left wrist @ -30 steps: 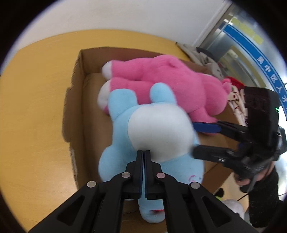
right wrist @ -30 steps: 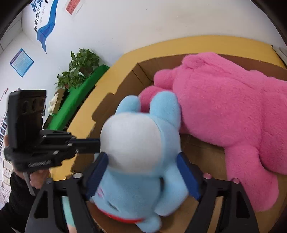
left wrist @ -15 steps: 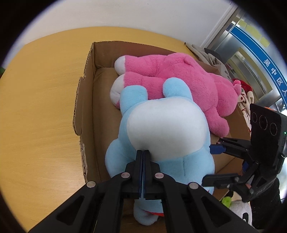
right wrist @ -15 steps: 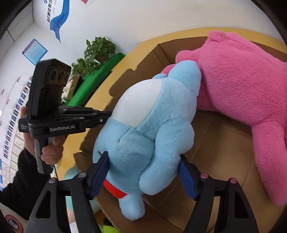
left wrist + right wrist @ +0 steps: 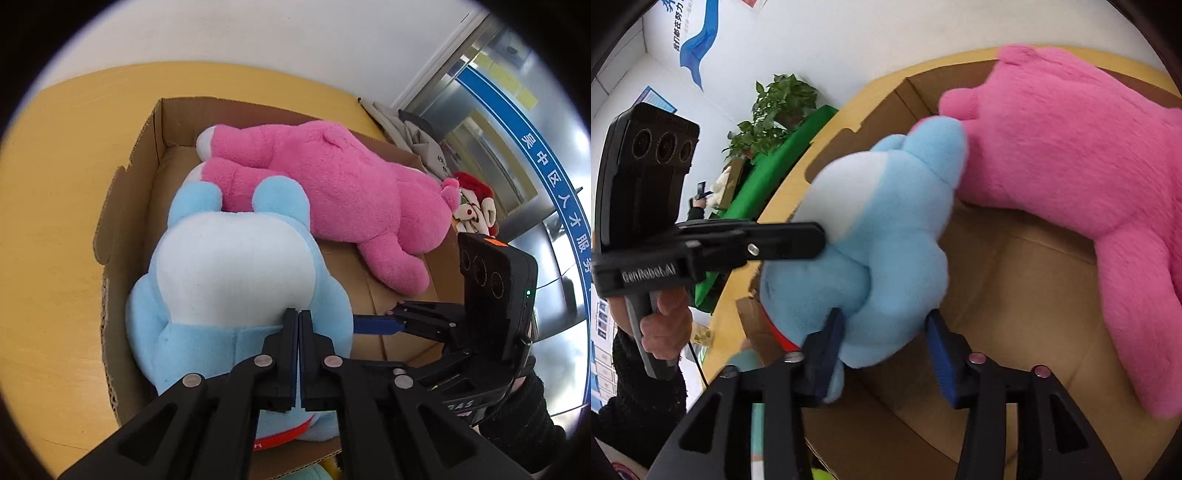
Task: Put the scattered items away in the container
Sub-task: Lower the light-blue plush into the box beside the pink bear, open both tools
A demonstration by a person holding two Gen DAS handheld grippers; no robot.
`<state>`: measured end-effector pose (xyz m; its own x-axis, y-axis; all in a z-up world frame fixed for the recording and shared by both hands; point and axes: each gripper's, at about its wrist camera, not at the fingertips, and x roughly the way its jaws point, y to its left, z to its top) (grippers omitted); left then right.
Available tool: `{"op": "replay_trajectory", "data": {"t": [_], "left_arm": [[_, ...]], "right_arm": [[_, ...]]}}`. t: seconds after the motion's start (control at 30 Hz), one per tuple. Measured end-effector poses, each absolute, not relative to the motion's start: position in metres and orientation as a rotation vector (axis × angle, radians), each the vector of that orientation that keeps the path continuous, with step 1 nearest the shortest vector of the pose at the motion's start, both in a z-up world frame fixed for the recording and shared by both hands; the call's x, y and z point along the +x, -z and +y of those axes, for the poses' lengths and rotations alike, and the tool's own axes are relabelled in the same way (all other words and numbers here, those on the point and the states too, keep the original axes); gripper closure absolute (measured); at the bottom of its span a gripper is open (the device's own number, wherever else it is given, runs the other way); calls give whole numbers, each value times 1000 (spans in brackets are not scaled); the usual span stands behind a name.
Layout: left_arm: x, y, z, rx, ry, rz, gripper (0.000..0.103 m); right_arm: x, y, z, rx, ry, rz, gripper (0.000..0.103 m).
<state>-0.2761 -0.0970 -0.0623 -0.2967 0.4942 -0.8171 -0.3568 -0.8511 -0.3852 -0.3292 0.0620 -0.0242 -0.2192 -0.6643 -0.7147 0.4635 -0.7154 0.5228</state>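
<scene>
A light-blue plush toy [image 5: 221, 280] with a white belly lies in the cardboard box [image 5: 147, 155], against a big pink plush bear [image 5: 332, 188]. My left gripper [image 5: 298, 317] is shut, its tips pressed on the blue plush's belly. My right gripper [image 5: 884, 332] is open, its blue-padded fingers [image 5: 940, 350] on either side of the blue plush's [image 5: 886, 229] lower body, loosely touching. The pink bear [image 5: 1071, 147] fills the box's far side. The right gripper also shows in the left wrist view [image 5: 373, 325].
The box sits on a round yellow table [image 5: 62, 184]. More plush toys [image 5: 472, 199] and grey cloth [image 5: 413, 129] lie beyond the box's right side. A green bench and potted plant [image 5: 775, 107] stand past the table. Bare box floor [image 5: 1015, 280] shows by the pink bear.
The blue plush has sunk lower into the box and tipped against the pink bear. My right gripper's fingers have narrowed around its lower body. My left gripper stays shut on its belly.
</scene>
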Motion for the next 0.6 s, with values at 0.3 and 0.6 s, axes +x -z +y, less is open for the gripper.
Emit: {"op": "replay_trajectory", "data": {"t": [0.3,0.6], "left_arm": [[-224,17,-114,-1232,-2375,-157,58],[-221,62,-135,-1382,-2404,-44,39]], "right_arm": [[-258,-67,141,1069,2488,-191,0],[-246,-6,172,1432,2499,39,7]]}}
